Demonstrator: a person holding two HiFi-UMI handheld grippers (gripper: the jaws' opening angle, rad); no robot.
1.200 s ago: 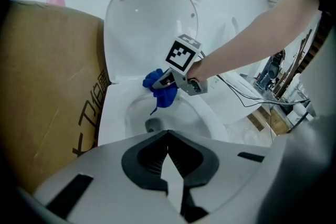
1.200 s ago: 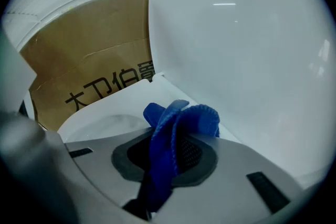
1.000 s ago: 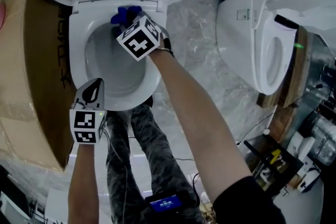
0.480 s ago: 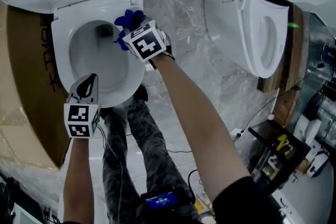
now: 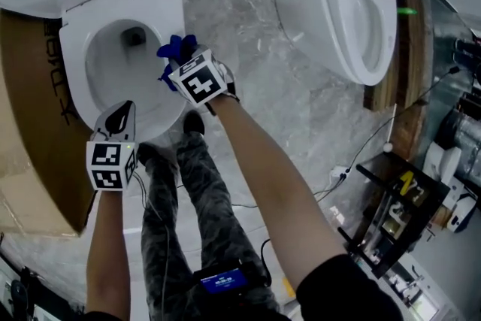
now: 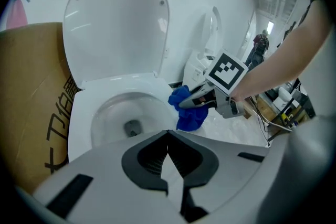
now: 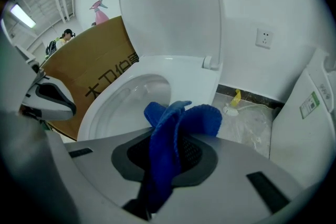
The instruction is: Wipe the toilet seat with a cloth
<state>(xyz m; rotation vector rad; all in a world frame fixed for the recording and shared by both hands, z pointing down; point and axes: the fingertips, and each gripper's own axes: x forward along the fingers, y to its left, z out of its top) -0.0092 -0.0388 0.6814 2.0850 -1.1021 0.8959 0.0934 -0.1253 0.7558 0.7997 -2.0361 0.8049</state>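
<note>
**Right gripper [image 5: 179,62] clamped on the blue cloth [image 5: 173,49] at the toilet seat [image 5: 72,79] rim**

The cloth protrudes past the right gripper's jaw tips and sits at the seat's right-hand rim as the head view shows it; contact with the seat cannot be confirmed. It is deep blue, napped and bunched into folds, with one lobe drooping. The left gripper [image 5: 120,119] hovers over the seat's front rim, apart from the cloth, jaws pressed together with nothing between them. The lid [image 6: 115,23] stands raised.
</note>
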